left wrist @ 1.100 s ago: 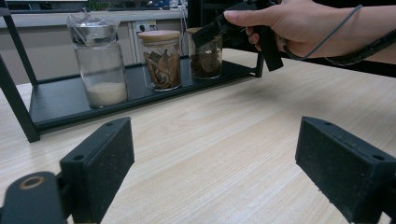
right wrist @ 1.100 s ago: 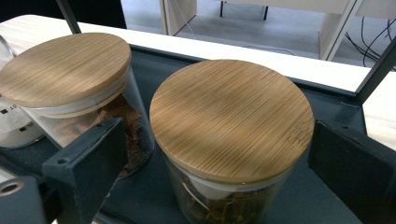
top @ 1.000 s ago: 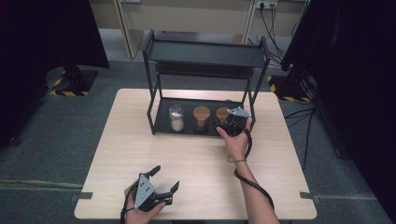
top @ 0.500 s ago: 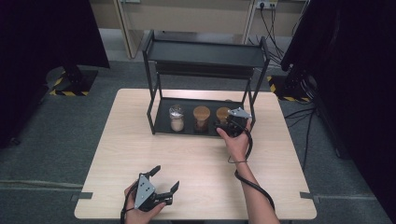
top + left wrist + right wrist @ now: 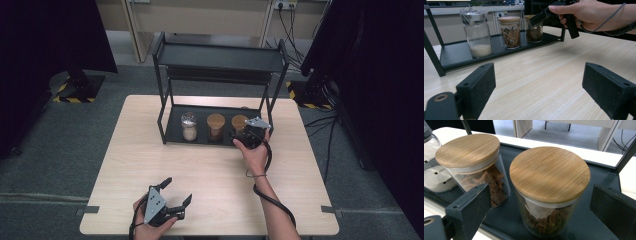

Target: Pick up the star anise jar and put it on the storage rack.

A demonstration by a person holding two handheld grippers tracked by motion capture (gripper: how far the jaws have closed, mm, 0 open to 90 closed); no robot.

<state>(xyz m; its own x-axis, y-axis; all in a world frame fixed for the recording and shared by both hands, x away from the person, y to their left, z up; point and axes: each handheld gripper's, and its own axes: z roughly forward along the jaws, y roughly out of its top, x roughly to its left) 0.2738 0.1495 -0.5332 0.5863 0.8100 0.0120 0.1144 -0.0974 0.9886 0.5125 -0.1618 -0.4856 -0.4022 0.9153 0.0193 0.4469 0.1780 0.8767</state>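
Three glass jars stand on the bottom shelf of a black two-tier rack [image 5: 220, 57]. The left jar [image 5: 189, 126] holds white powder. The middle jar [image 5: 216, 125] and the right jar [image 5: 239, 122] have bamboo lids and brown contents. My right gripper [image 5: 243, 132] is open at the shelf's right end, its jaws on either side of the right jar [image 5: 549, 172] without touching it; the middle jar [image 5: 467, 152] is just to the left. My left gripper [image 5: 176, 191] is open and holds nothing, low over the table near its front edge, facing the rack [image 5: 454, 53].
The light wooden table [image 5: 210, 170] is bare between the rack and the left gripper. The rack's upright posts [image 5: 265, 107] flank the right hand. A cable [image 5: 272, 200] trails along the right forearm. Dark curtains and stands surround the table on the grey floor.
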